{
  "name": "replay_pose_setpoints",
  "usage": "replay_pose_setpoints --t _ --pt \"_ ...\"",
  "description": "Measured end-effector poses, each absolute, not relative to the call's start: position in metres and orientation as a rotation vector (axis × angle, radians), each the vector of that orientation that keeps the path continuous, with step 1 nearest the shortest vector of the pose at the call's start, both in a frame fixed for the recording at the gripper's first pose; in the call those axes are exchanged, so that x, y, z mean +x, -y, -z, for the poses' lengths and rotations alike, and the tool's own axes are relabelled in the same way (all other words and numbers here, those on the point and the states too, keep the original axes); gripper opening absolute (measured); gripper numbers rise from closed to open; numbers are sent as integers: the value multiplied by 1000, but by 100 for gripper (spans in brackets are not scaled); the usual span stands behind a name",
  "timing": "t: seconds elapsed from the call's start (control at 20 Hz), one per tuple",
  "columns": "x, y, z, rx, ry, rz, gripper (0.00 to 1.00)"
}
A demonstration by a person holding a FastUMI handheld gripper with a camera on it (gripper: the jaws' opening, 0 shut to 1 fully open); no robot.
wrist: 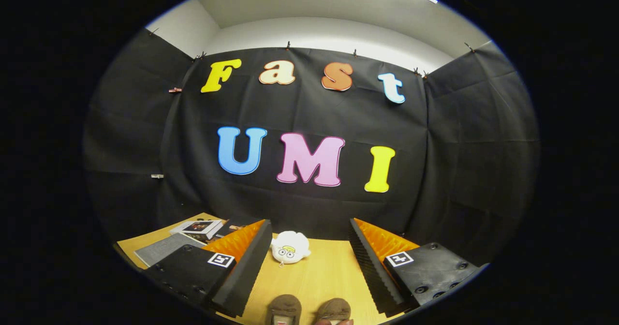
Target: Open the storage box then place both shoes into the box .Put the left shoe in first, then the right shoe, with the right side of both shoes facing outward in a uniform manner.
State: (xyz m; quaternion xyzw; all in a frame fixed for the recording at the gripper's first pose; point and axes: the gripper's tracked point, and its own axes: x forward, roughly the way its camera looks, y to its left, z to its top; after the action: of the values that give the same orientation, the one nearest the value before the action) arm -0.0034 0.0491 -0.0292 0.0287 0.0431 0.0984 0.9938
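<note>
Hovering over table (333, 272), gripper (309, 267) spread wide, holding nothing.
Looking for storage box first: possibly the flat grey item (164, 250) beside left finger, can't tell. Shoes (309, 310) sitting side by side between fingers, close in; toy (290, 247) beyond. Tilting down before reaching.

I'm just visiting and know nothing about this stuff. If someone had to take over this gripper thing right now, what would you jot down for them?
Gripper: open, fingers spread wide, holding nothing, raised above the wooden table.
Shoes: two brown shoes sit side by side on the table, between the fingers and close to the camera; only their near ends can be seen.
Small white plush toy: on the table beyond the fingertips, not part of the job.
Books or boxes: lying past the left finger; I cannot tell if one is the storage box.
Done: nothing that I can see. Left: open the box, left shoe in, then right shoe.
</note>
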Motion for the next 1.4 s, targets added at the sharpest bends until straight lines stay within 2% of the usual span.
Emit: replay_pose_setpoints --t 0.4,0.7,1.0,1.4 --pt "-6 -140 108 374 -413 -545 98" --pt "-24 -203 186 622 -735 -726 98" --pt "-55 -250 247 813 -979 -796 98" --pt "-68 -289 262 1187 -1157 -830 98"
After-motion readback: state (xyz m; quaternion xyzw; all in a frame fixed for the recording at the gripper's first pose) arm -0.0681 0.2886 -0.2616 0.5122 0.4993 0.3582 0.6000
